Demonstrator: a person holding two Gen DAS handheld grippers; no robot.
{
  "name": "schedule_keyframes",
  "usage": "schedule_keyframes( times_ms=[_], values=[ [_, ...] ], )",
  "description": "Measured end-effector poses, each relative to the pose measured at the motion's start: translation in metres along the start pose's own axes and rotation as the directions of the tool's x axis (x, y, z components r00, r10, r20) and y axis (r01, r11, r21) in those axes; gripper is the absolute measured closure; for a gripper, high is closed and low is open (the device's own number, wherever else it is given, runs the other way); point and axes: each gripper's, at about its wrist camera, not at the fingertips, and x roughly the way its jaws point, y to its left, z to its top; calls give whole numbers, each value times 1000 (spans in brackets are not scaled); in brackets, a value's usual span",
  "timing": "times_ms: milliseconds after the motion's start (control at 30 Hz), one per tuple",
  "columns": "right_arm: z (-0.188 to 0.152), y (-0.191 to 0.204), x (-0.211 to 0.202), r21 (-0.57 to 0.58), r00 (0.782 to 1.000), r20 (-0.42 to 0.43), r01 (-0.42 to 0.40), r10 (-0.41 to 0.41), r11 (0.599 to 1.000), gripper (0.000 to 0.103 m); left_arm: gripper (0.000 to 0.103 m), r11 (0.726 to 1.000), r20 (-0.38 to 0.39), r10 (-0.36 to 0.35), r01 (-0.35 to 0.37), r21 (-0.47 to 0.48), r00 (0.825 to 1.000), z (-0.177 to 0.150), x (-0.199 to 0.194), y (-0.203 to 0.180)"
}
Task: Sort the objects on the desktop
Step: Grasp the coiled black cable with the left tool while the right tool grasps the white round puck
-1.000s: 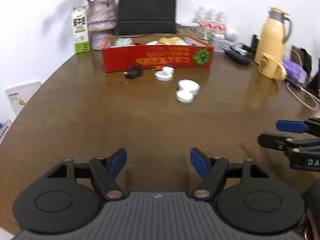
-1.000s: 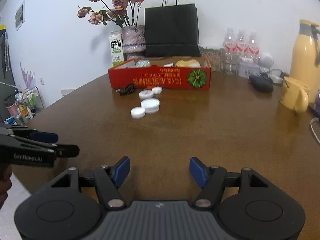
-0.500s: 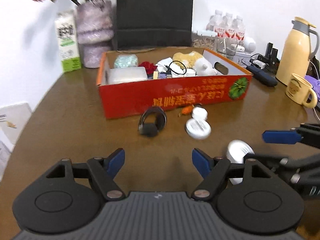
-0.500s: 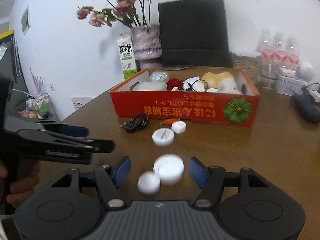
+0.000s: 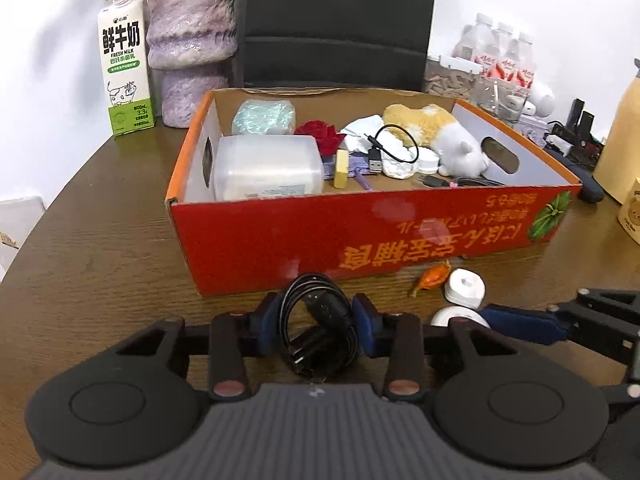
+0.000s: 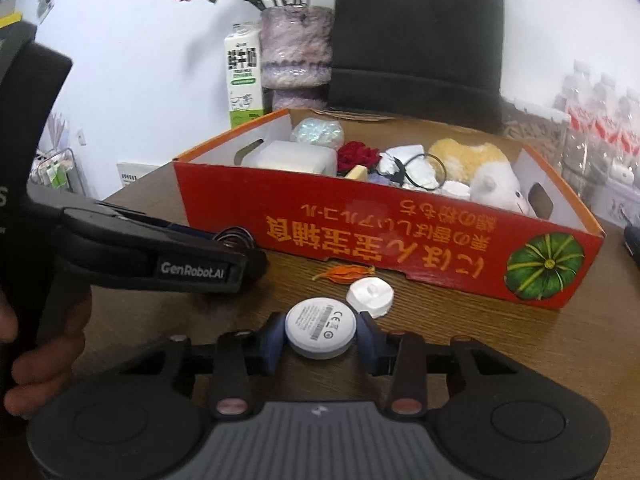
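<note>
Left wrist view: the left gripper (image 5: 316, 322) is closing, blue pads touching a coiled black cable (image 5: 318, 326) on the brown wooden table (image 5: 100, 264). Beside it, the right gripper (image 6: 320, 336) is closing around a round white plastic puck (image 6: 321, 327), in front of the red cardboard box (image 6: 384, 236).

The matte black plastic left gripper (image 5: 316, 322) carries blue rubber pads. White "GenRobot.AI" lettering marks its side. The matching black right gripper (image 6: 320, 338) shows copper-coloured screws at five and seven o'clock.
</note>
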Motion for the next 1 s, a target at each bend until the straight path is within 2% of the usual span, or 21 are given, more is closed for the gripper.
schedule_keyframes(
  times_ms=[133, 233, 367, 633, 767, 833, 933, 1000],
  values=[
    [1, 1, -5, -1, 1000, 15, 13, -13, 1000, 65, 67, 1000, 3, 12, -12, -26, 1000, -3, -15, 1],
    [2, 0, -24, 19, 998, 61, 30, -31, 999, 65, 67, 999, 39, 19, -17, -44, 999, -10, -42, 3],
    [-9, 1, -63, 42, 994, 99, 33, -37, 999, 65, 67, 998, 79, 48, -44, -53, 996, -34, -86, -4],
    [-43, -5, -158, 72, 983, 164, 75, -86, 995, 65, 67, 999, 140, 28, -26, -20, 990, -79, -181, -35],
    [-62, -11, -199, 108, 979, 177, 86, -104, 990, 65, 67, 999, 150, -21, 27, -35, 989, -95, -215, -47],
    [-74, -7, -218, 105, 977, 184, 88, -106, 991, 65, 67, 999, 151, -25, 31, -40, 988, -109, -227, -55],
    [-96, 0, -241, 98, 979, 181, 75, -92, 992, 65, 67, 999, 118, -15, 20, -41, 993, -133, -241, -67],
    [-108, 6, -254, 91, 980, 174, 76, -91, 993, 65, 67, 998, 102, -42, 47, -47, 994, -147, -251, -72]
  ],
)
